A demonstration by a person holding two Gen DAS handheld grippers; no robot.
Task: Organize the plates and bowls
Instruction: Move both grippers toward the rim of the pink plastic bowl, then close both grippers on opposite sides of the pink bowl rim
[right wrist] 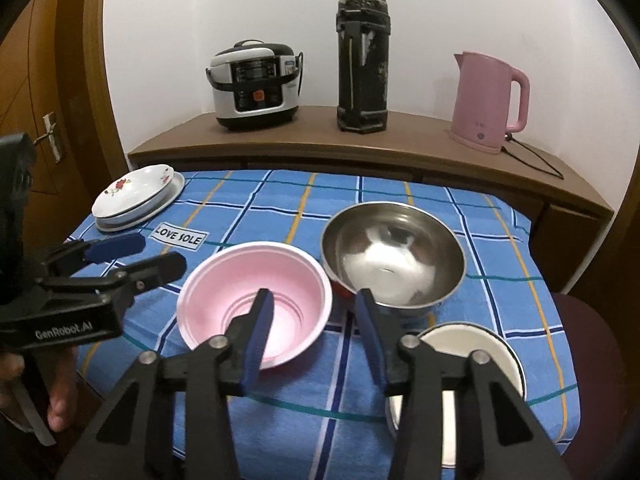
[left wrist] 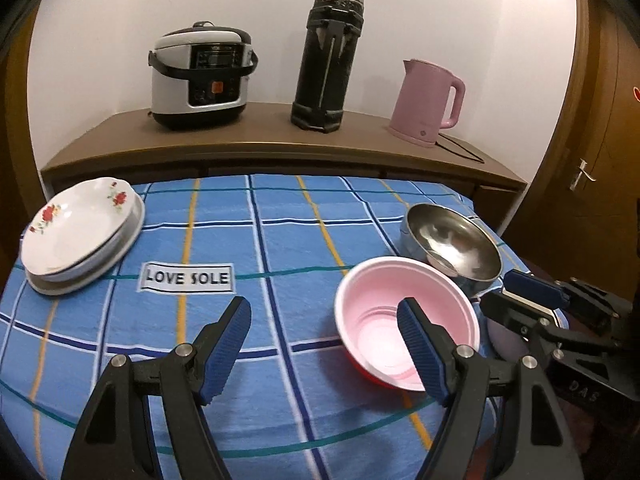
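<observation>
A pink bowl (left wrist: 384,344) (right wrist: 240,280) with a red outside sits on the blue checked cloth. Right behind it stands a steel bowl (left wrist: 452,240) (right wrist: 392,256). A white bowl with a dark rim (right wrist: 472,344) lies near the front right, partly hidden by my right gripper's finger. Two flowered white plates (left wrist: 80,232) (right wrist: 136,196) are stacked at the far left. My left gripper (left wrist: 324,316) (right wrist: 162,254) is open, one finger over the pink bowl. My right gripper (right wrist: 314,300) (left wrist: 496,300) is open, with the pink bowl's right rim between its fingers; the pads are not pressing it.
Behind the table, a wooden sideboard (left wrist: 260,136) carries a rice cooker (left wrist: 200,76), a tall black flask (left wrist: 328,60) and a pink kettle (left wrist: 428,104) with its cord. A dark red chair (right wrist: 592,320) stands at the right. A hand (right wrist: 60,400) holds the left gripper.
</observation>
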